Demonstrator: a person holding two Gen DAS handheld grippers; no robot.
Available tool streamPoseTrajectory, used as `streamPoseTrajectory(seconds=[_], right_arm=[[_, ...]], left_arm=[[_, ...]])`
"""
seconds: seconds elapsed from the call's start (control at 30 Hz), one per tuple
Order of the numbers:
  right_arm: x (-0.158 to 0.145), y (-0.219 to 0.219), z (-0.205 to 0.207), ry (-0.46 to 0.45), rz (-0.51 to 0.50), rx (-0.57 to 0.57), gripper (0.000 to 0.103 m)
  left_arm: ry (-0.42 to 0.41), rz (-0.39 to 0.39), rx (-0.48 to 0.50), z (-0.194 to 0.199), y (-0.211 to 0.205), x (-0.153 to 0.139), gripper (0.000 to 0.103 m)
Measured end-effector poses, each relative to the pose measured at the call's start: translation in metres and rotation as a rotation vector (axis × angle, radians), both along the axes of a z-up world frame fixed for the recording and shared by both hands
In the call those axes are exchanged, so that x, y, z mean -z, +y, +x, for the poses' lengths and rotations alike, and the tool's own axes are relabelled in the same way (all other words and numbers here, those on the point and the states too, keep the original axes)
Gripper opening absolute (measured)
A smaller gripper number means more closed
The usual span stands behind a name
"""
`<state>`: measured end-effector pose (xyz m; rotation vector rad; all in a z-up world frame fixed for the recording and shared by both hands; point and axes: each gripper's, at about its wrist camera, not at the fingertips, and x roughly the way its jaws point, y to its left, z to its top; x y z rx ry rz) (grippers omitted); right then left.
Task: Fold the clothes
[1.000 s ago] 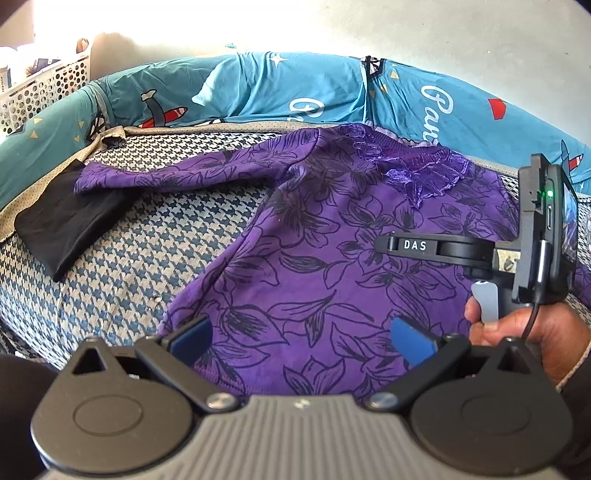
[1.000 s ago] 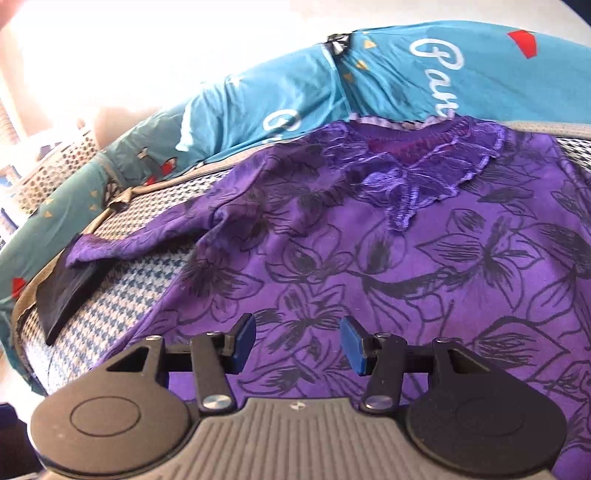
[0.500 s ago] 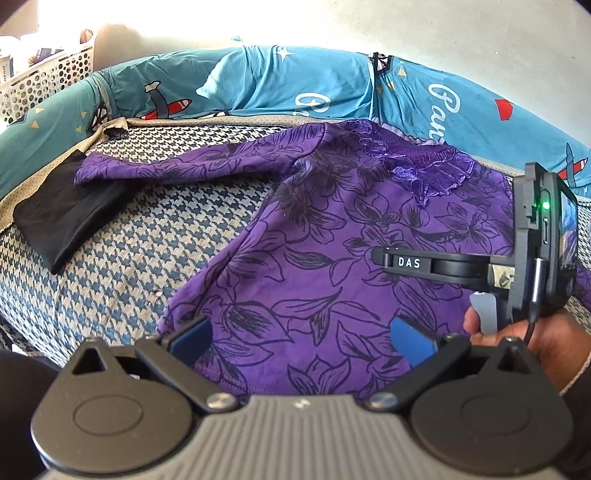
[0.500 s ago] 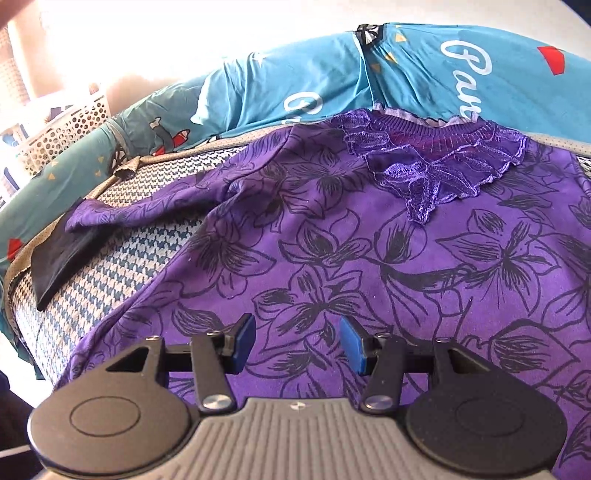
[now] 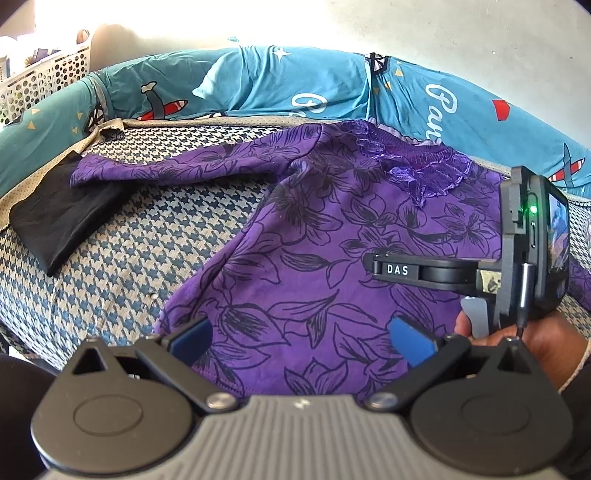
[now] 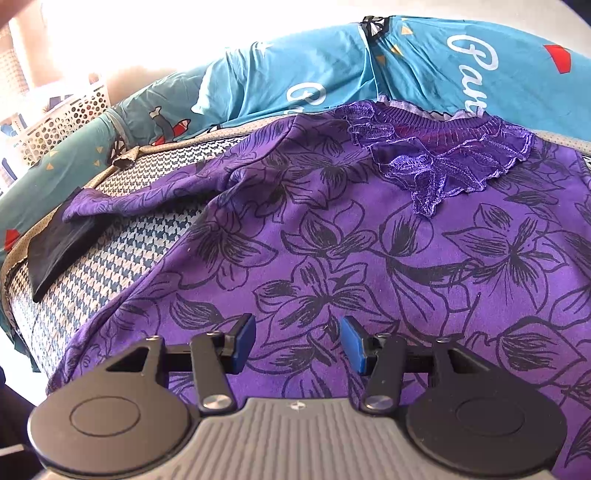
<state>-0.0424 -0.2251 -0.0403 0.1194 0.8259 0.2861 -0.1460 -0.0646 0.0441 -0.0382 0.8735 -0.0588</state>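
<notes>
Purple top (image 5: 317,266) lies flat on the houndstooth bed (image 5: 129,258), under both grippers. Left gripper (image 5: 301,336) hangs over its hem, jaws spread wide, empty. Right gripper (image 6: 297,343) hovers over the front, jaws parted, holding nothing. Farther left, one sleeve reaches onto a black cloth (image 5: 55,221). Beyond, teal pillows (image 5: 258,85); a white basket (image 5: 40,81) holds things too blurred to name.

white wall (image 5: 443,33), houndstooth bed (image 5: 140,236), glare

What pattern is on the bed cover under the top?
Blue-and-cream houndstooth bed cover; clearest in the left wrist view.
</notes>
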Motion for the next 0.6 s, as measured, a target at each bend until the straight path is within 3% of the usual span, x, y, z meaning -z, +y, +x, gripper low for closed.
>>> streamPoseTrajectory(seconds=[0.37,0.6], right_arm=[[-0.01,-0.002,-0.004,-0.044,0.034,0.008,0.05],[0.001,0.006,-0.011,0.053,-0.049,0.032,0.05]], left_arm=[[0.003,0.003,-0.004,0.005,0.001,0.002,0.103],[0.061,0.024,-0.006,0.01,-0.001,0.018,0.103]])
